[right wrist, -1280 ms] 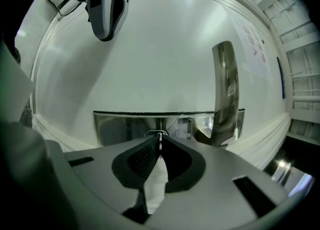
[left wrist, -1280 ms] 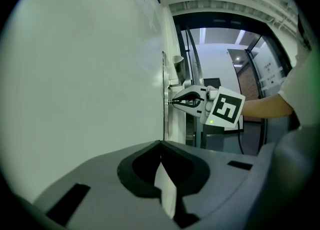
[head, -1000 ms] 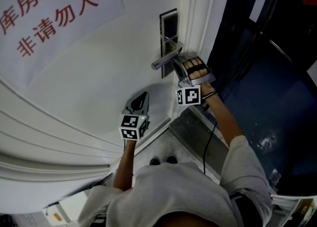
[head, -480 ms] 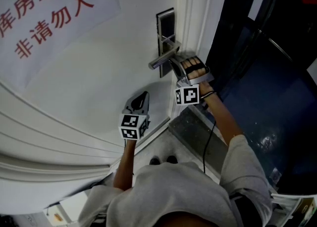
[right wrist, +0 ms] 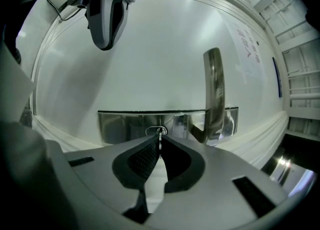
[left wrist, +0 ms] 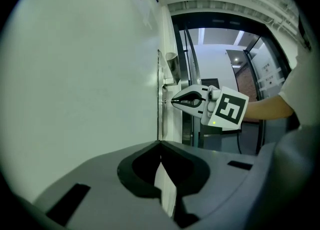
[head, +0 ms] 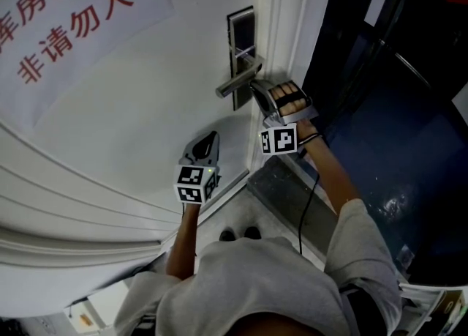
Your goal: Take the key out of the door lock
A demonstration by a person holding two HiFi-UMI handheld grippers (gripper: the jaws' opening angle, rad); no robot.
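Right gripper (right wrist: 160,144) has its jaws pinched nearly together on the key (right wrist: 160,137). The key is a thin metal sliver standing in the keyhole (right wrist: 155,132) of the steel lock plate (right wrist: 125,124), and it looks still seated, though it is too small to tell how deep. Door handle (right wrist: 213,93) sticks out of the plate just beside the keyhole. In the head view the right gripper (head: 256,88) is tip-on against the lower part of the lock plate (head: 240,28), right under the handle (head: 237,83); the key is hidden there.

Left gripper (left wrist: 160,145) has its jaws closed tip to tip with nothing between them. In the head view the left gripper (head: 210,139) hangs well below the lock plate, close to the white door (head: 146,107) but holding nothing. From the left gripper view, the right gripper (left wrist: 175,102) shows at the door edge by the plate. Paper sign (head: 66,27) with red characters is on the door, well away from the plate toward the hinge side.
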